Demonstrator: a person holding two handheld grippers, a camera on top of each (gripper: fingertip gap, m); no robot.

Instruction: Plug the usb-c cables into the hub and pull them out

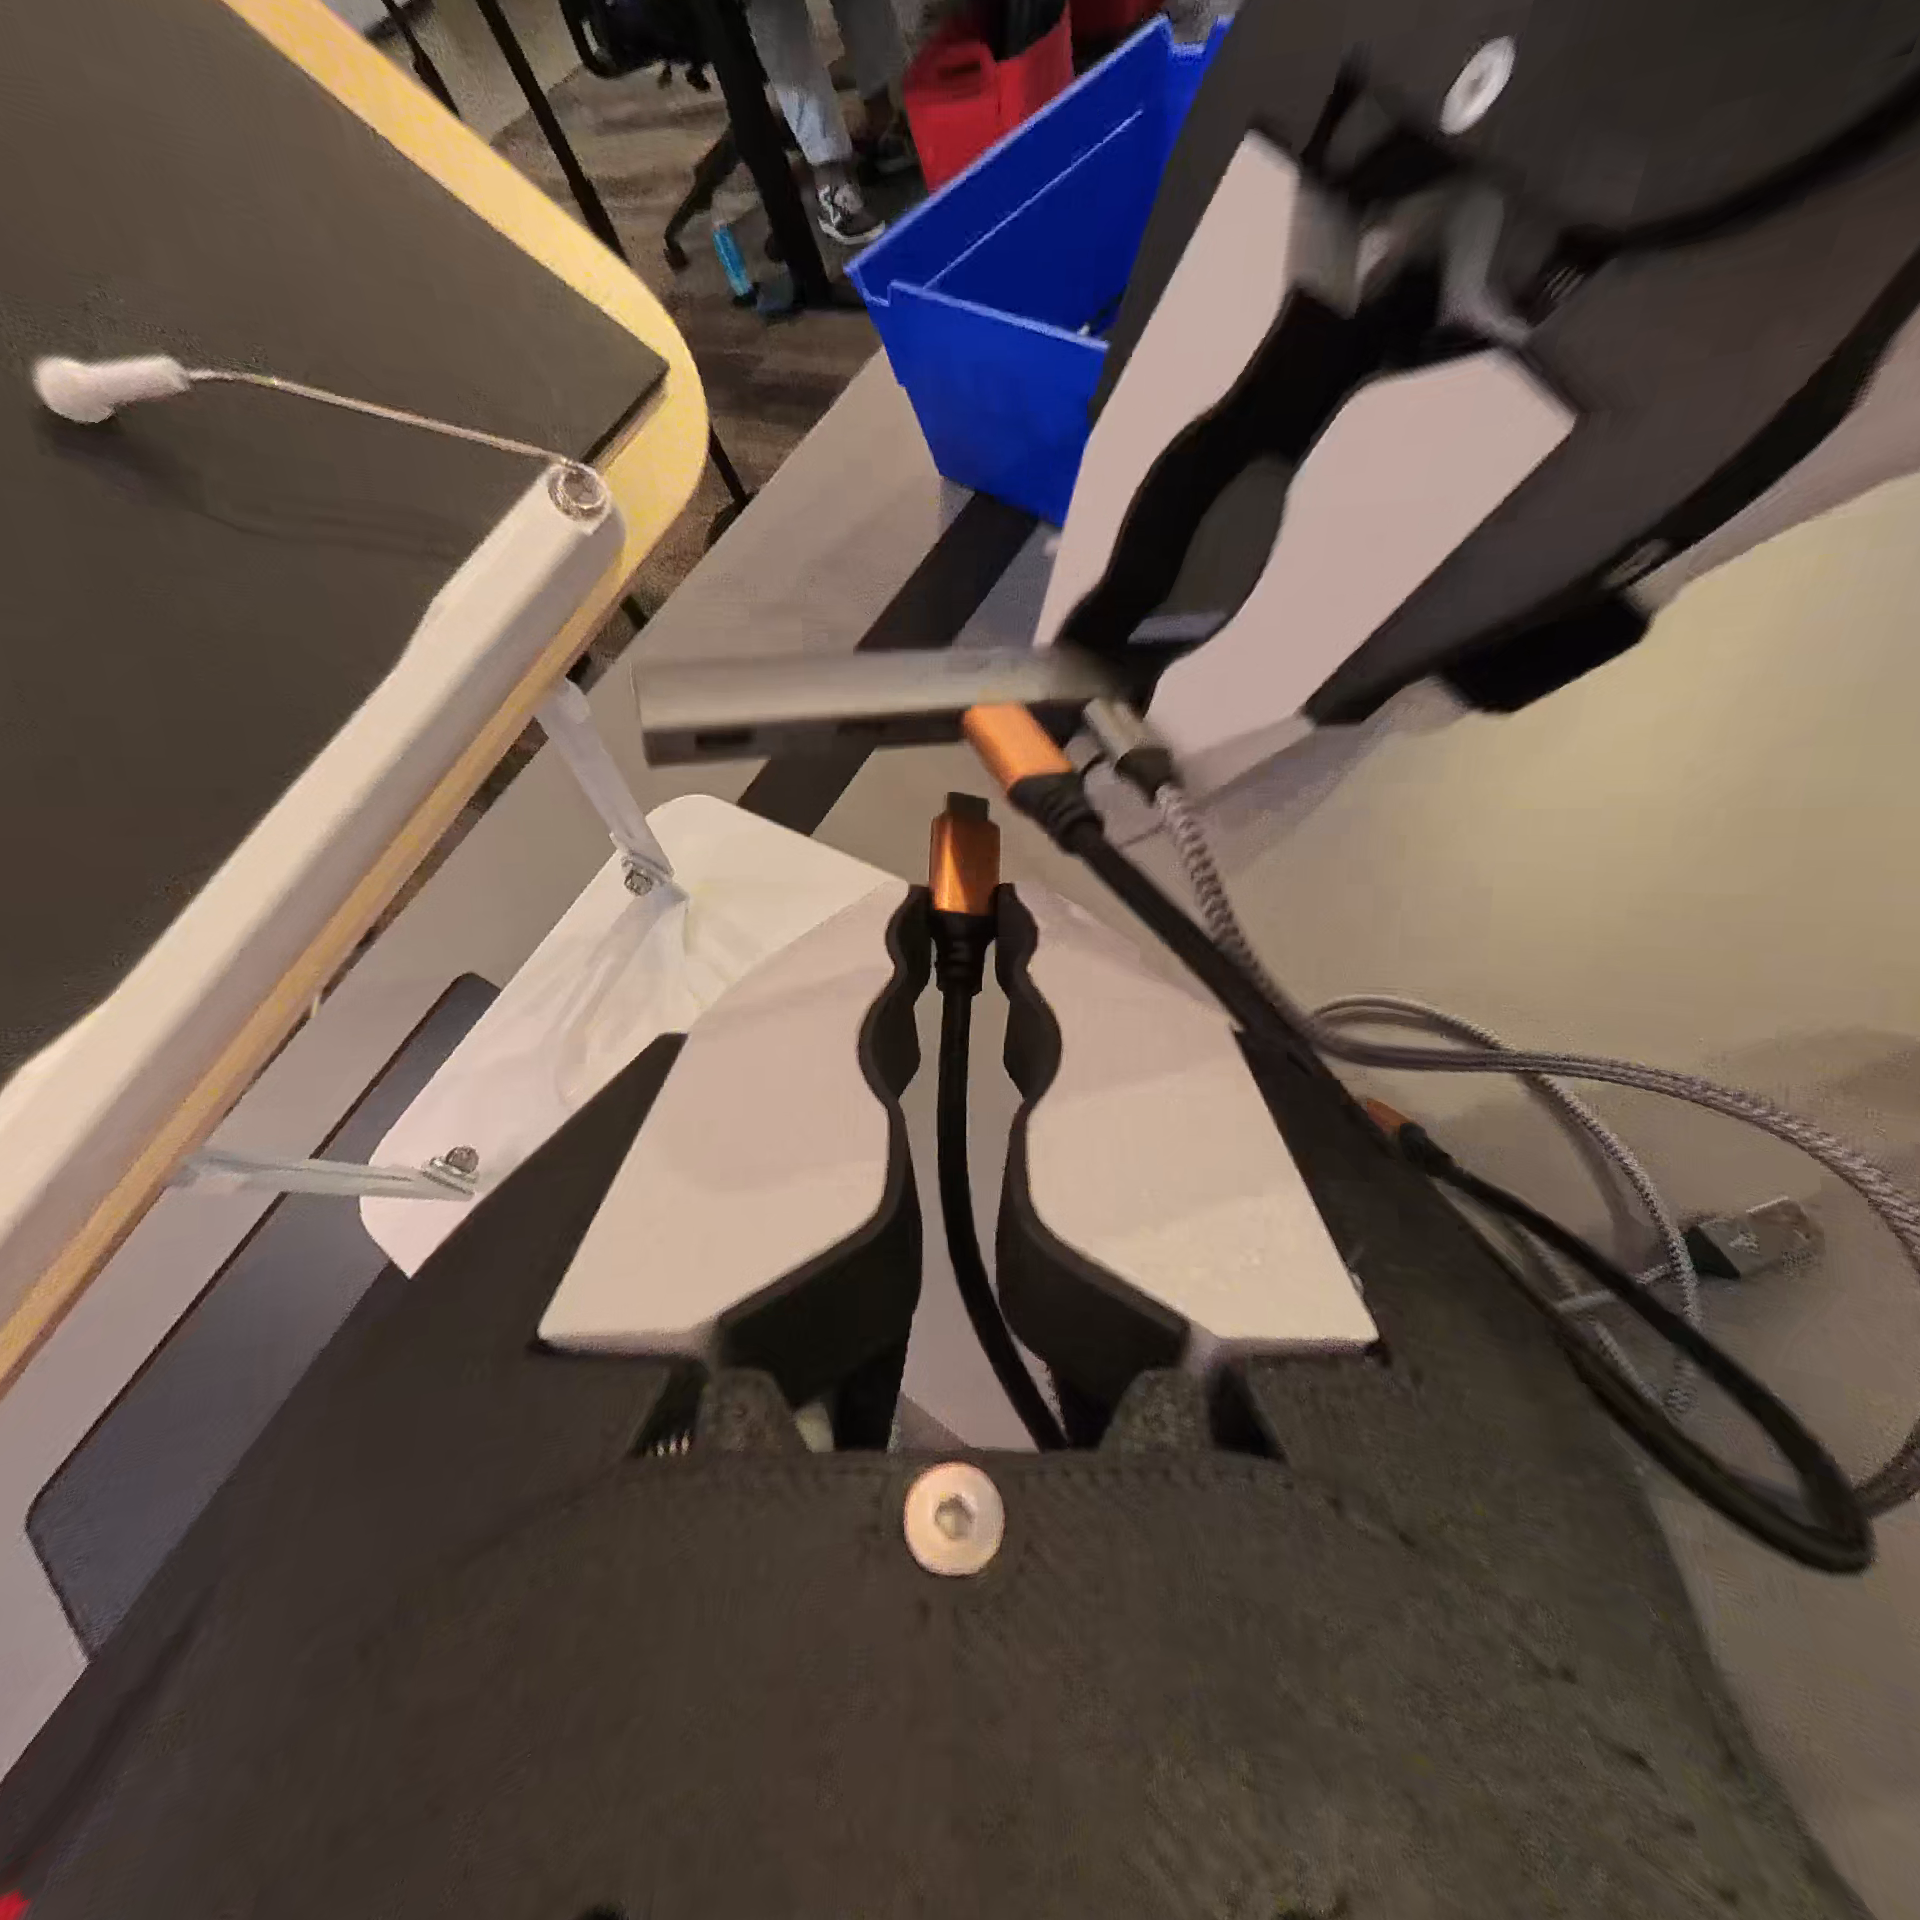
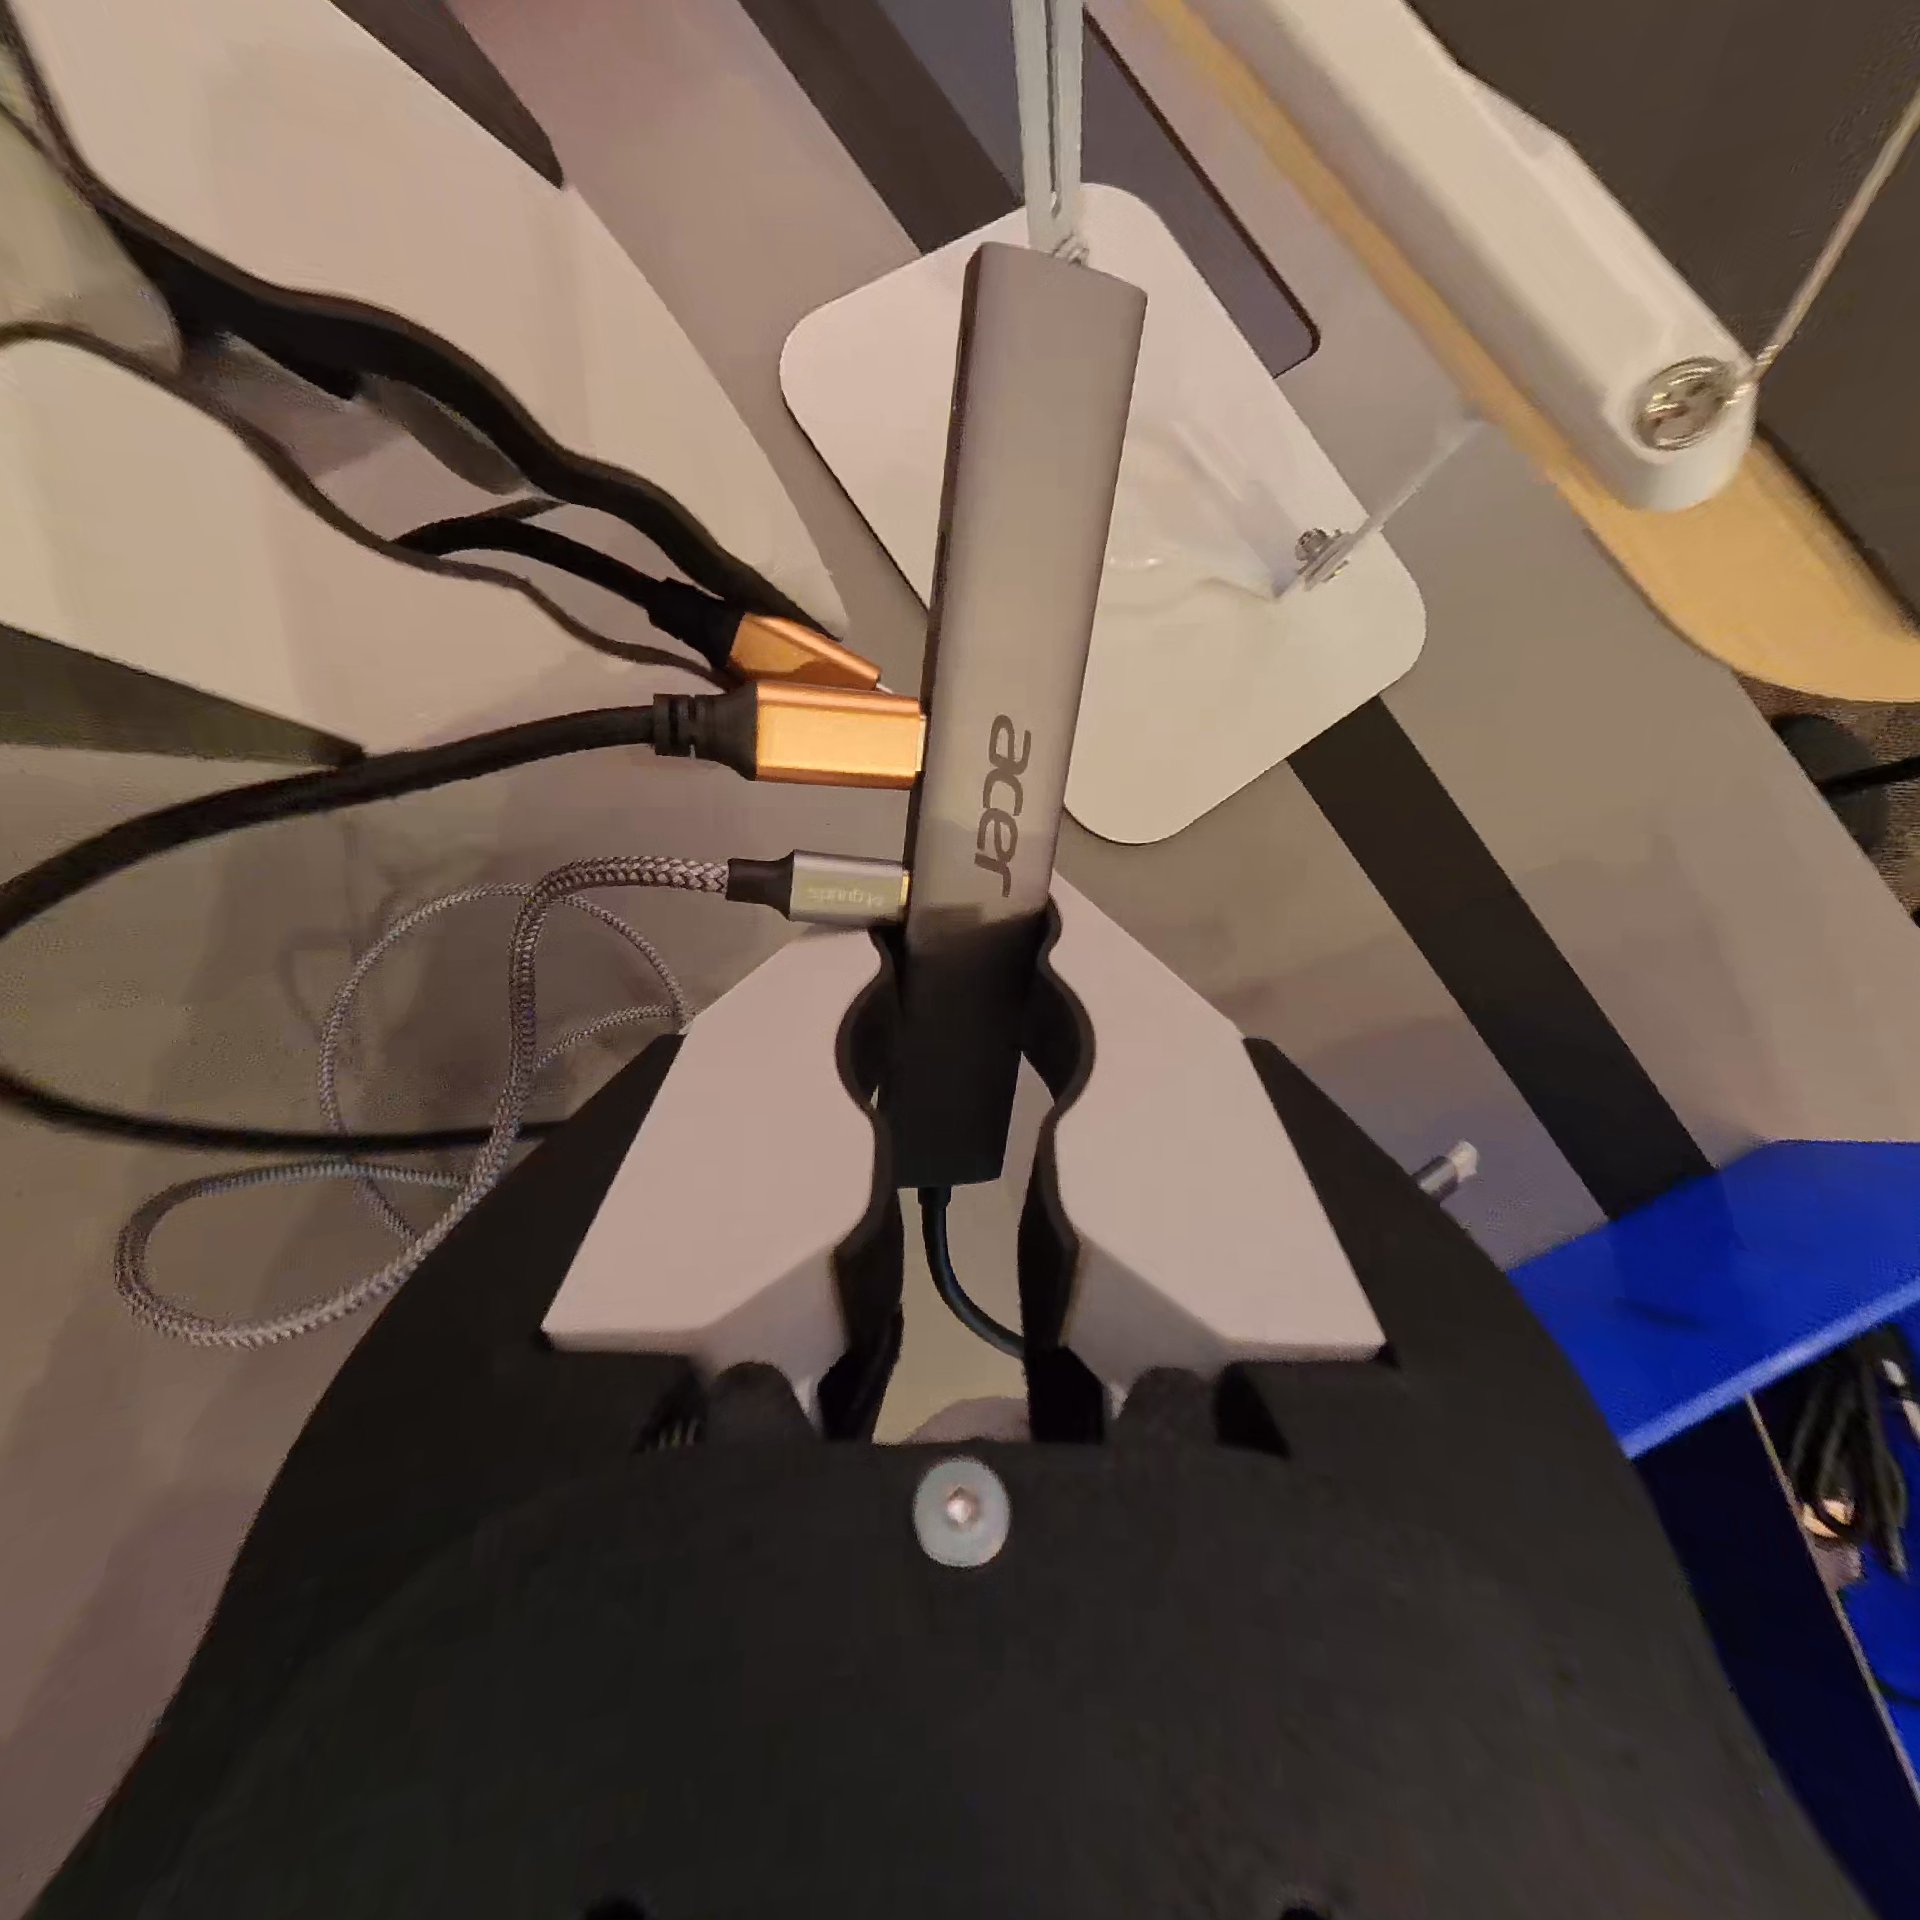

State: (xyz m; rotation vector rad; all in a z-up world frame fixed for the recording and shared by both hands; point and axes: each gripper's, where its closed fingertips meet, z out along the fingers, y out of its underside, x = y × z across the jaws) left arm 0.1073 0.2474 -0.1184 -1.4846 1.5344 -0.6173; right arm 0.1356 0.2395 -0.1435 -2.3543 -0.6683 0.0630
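Left gripper (image 1: 961, 914) jaws clamp orange plug (image 1: 964, 862) near hub (image 2: 1023, 623); right gripper (image 2: 966, 997) jaws grip hub end

We see a hub (image 2: 1023, 582) of smooth, matt grey metal, copper-coloured metallic plugs (image 2: 836, 750) on black braided cable, a grey woven-cloth cable (image 2: 416, 1049), and a glossy blue plastic bin (image 1: 997, 312).
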